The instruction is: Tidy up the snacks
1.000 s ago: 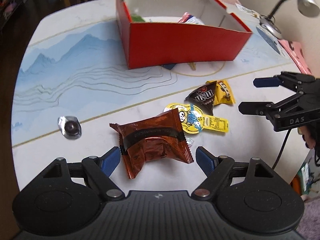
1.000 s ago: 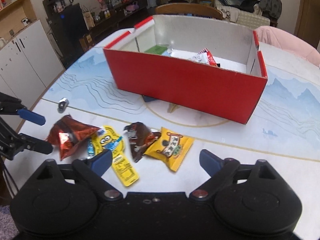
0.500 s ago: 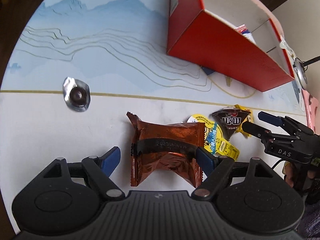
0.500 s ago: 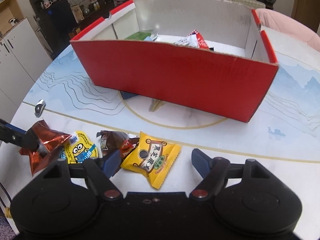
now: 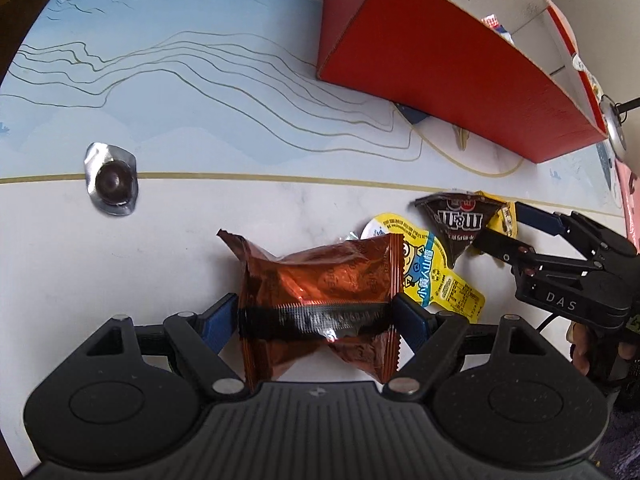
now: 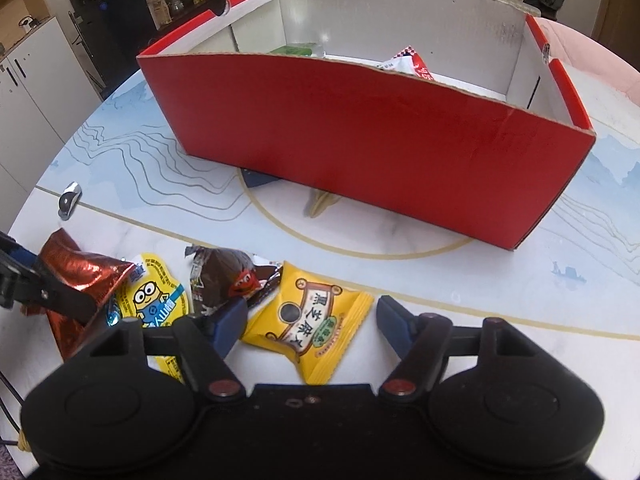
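Left wrist view shows the left hand-held gripper (image 5: pixel 316 318) clenched across the middle of the copper foil snack bag (image 5: pixel 320 280), its two blue pads pressing the bag's side seams so the wrapper bunches between them. The grip sits crosswise on the crimped band, likely because that stiff strip gives the pads something firm to bite. The bag seems to rest on the desk (image 5: pixel 180 248), though the fisheye makes that hard to judge.

Just beside it lies a yellow cartoon packet (image 5: pixel 432 272), partly under the bag's edge, then a brown chocolate packet (image 5: pixel 460 224). The right hand-held gripper (image 6: pixel 310 326) is spread wide with a yellow biscuit packet (image 6: pixel 312 320) lying between its fingers; the left finger touches the packet's edge and the right finger stands apart, so nothing is grasped on that side. Approaching from the near edge keeps the neighbouring brown packet outside the jaws.

Beyond the loose snacks stands the red box (image 6: pixel 360 140), open-topped, with a few packets already inside, the apparent destination. A small foil-wrapped sweet (image 5: pixel 111 179) sits well apart to the left.
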The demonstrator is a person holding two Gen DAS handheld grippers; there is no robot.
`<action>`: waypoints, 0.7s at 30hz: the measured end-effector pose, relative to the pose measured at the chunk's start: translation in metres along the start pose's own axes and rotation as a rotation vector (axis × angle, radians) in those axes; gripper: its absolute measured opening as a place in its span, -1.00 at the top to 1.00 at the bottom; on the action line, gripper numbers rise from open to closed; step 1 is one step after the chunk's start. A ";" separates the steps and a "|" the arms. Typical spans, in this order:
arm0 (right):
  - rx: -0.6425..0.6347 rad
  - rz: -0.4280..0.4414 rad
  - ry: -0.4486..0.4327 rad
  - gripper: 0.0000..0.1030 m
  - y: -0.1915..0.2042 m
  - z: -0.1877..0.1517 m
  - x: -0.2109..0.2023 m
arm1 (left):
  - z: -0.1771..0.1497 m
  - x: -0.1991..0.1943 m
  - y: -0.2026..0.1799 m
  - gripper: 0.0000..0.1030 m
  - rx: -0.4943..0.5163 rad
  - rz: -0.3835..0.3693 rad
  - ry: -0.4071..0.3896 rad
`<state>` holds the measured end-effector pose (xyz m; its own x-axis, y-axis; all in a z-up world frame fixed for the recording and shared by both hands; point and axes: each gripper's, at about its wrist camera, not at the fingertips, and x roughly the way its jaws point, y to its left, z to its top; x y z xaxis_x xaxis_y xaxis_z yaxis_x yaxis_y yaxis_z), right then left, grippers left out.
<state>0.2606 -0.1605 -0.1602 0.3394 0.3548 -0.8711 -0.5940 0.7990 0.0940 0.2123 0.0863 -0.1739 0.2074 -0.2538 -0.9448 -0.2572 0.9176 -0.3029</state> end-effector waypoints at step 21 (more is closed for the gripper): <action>-0.016 -0.068 -0.072 0.28 0.008 -0.009 -0.012 | -0.020 -0.010 0.001 -0.09 -0.035 0.022 -0.088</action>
<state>0.2454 -0.1632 -0.1535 0.4307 0.3350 -0.8380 -0.5795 0.8145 0.0277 0.1910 0.0837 -0.1672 0.2834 -0.2044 -0.9370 -0.2947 0.9112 -0.2879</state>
